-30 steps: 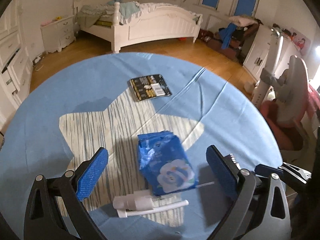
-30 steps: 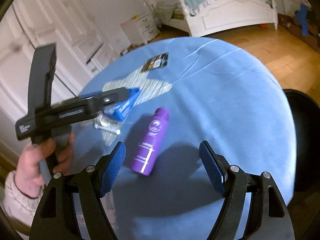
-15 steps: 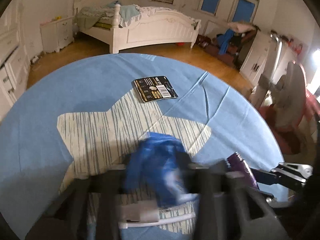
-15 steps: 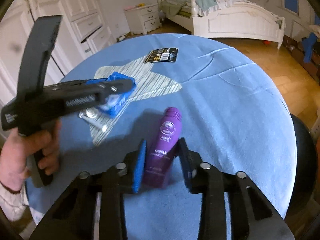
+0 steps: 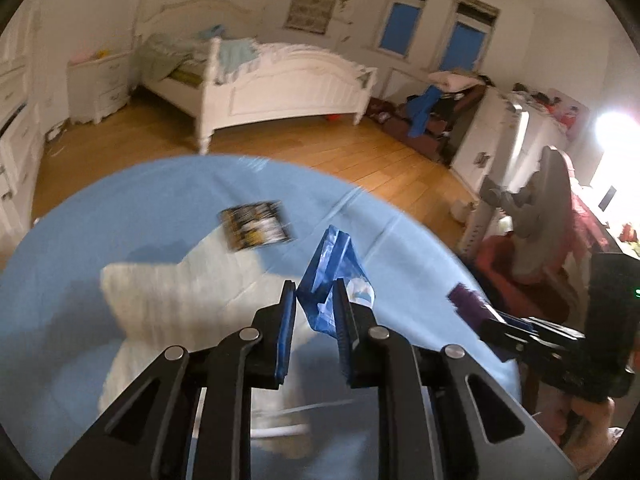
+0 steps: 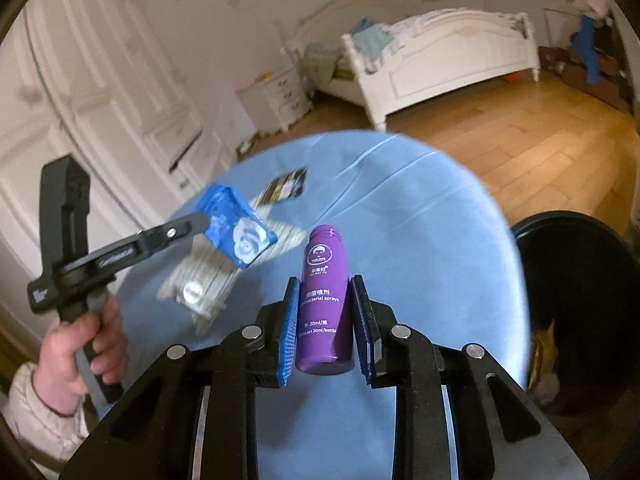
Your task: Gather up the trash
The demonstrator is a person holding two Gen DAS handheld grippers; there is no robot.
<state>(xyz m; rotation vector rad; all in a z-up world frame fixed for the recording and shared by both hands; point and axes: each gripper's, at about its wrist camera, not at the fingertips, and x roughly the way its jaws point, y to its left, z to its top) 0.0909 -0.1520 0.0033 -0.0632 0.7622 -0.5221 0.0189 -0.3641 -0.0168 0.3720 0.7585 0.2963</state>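
A second ago both claws were spread wide over the round table [image 6: 440,240], with the packet and the bottle lying flat on its blue cloth. Now each has clamped its item and raised it clear of the cloth.

On the left, the left gripper [image 5: 314,300] is closed on the blue wipes packet [image 5: 332,276], pinching its near end. In the right wrist view the packet [image 6: 236,228] hangs in the air above the cloth's striped star patch, crumpled, its long axis running away from the claw and tilting down toward the table's middle. The black card [image 5: 256,226] lies flat on the table beyond the packet, as before. The white spray pump [image 6: 192,294] rests on the star patch below the packet, blurred.

To the right, the right gripper [image 6: 326,312] is clamped on the purple spray bottle [image 6: 325,300], pads pressing its two sides. The bottle's long axis runs straight along the fingers, its open neck pointing away toward the table's far edge and its base toward the camera. A black bin [image 6: 580,300] stands just beside the table's right edge.
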